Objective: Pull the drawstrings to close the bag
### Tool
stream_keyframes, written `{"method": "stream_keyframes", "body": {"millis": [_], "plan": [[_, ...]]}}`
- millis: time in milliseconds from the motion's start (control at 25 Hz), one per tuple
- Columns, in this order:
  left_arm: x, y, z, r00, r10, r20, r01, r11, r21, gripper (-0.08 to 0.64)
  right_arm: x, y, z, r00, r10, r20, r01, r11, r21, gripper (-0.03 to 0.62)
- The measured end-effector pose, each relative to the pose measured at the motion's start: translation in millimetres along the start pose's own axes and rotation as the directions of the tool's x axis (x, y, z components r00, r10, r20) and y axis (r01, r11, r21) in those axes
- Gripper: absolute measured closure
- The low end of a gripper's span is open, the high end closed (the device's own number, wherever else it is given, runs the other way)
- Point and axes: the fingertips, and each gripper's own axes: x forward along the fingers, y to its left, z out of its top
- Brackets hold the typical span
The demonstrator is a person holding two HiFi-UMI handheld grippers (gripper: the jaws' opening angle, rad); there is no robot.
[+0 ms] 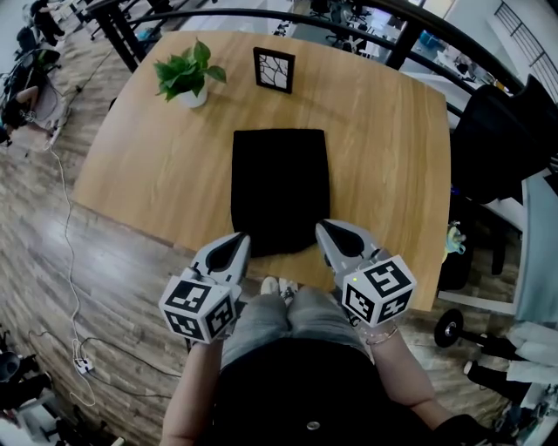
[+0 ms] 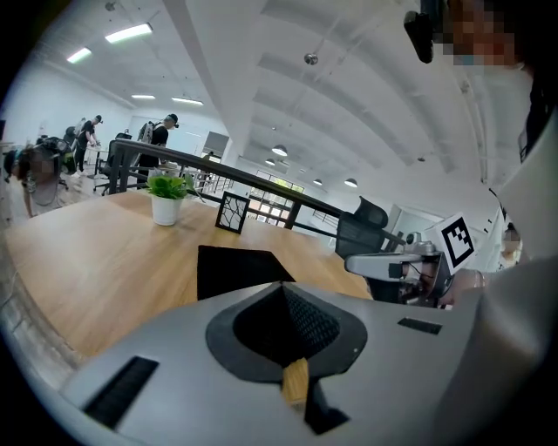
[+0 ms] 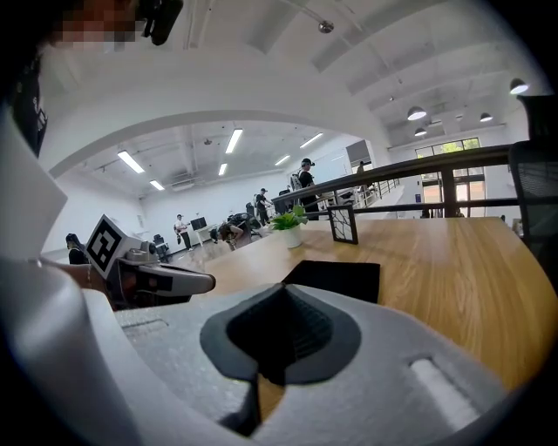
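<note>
While my left tool [image 1: 235, 242] and right tool [image 1: 324, 230] hover closed and empty, nothing's begun; next, I reach the bag [image 1: 281, 187].

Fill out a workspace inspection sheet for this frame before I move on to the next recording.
Surface: wooden table, carrying three things.
Job's things: black bag lying flat mid-table; its drawstrings cannot be made out.
Clutter: potted plant and picture frame near the far edge, apart from the bag.
Grippers: left tongs and right tongs both shut with nothing between them, one by each near corner of the bag.
Cables: white cable trailing on the floor left of the table.
Surroundings: railing beyond the table, black chair at the right, people far off.
</note>
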Motion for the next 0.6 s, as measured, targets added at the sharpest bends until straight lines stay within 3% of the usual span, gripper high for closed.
{"method": "stream_keyframes", "body": {"millis": [160, 600], "plan": [[-4.0, 9.5, -10.8, 0.998, -0.005, -0.061, 0.009, 0.998, 0.054, 0.545, 3.8, 1.4, -4.1, 1.000, -0.019, -0.019, 0.019, 1.000, -0.008, 0.592], [-9.8, 30.1, -56.2, 0.986, 0.047, -0.161, -0.039, 0.998, 0.051, 0.545, -8.2, -9.8, -36.1, 0.993, -0.076, -0.094, 0.074, 0.997, -0.027, 0.592]]}}
